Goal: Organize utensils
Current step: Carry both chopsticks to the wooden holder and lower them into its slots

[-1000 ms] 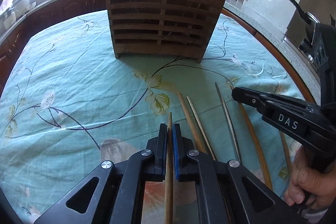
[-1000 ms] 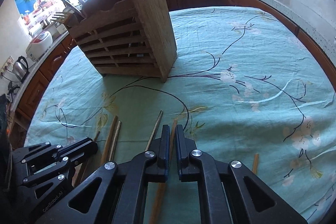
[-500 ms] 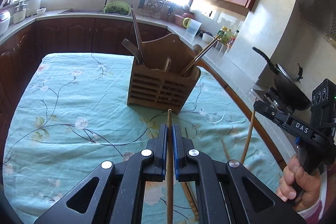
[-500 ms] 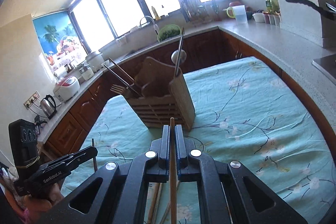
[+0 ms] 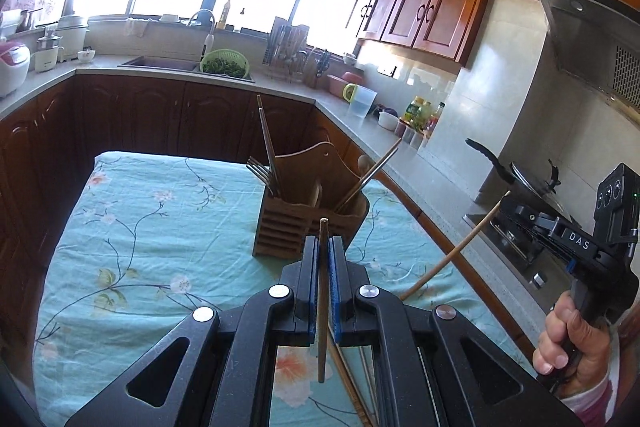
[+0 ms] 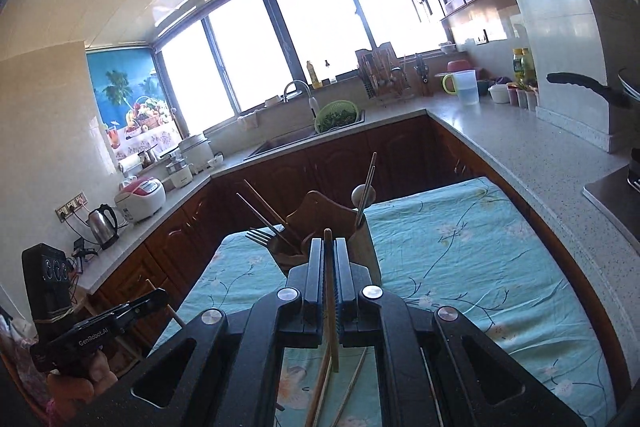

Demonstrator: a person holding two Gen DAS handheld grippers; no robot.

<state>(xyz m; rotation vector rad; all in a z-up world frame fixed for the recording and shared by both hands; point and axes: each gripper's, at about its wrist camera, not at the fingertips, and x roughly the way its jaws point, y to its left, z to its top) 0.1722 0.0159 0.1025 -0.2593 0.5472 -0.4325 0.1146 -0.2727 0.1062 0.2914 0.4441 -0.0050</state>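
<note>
A wooden utensil holder (image 5: pixel 280 227) (image 6: pixel 316 205) stands on the teal floral tablecloth (image 5: pixel 140 247) (image 6: pixel 460 247), with forks, chopsticks and a spoon sticking out of it. My left gripper (image 5: pixel 323 241) is shut on a wooden chopstick (image 5: pixel 321 327) and held high over the table, short of the holder. My right gripper (image 6: pixel 329 243) is shut on another wooden chopstick (image 6: pixel 331 307), also raised and facing the holder. Each gripper shows in the other's view, at the right (image 5: pixel 505 203) and at the lower left (image 6: pixel 160 295). Several loose chopsticks (image 5: pixel 348 383) (image 6: pixel 352 387) lie on the cloth below.
A stone counter (image 6: pixel 520 147) wraps around the table on three sides. A pan (image 5: pixel 516 183) sits on the stove at the right. A green colander (image 5: pixel 224 65) stands by the sink, with a kettle (image 6: pixel 103 225) and a rice cooker (image 6: pixel 140 197) at the left.
Both grippers have risen from the tablecloth, each carrying its chopstick, and tilted up. The holder now looks smaller and lower in both views, and the other chopsticks stayed on the cloth.
</note>
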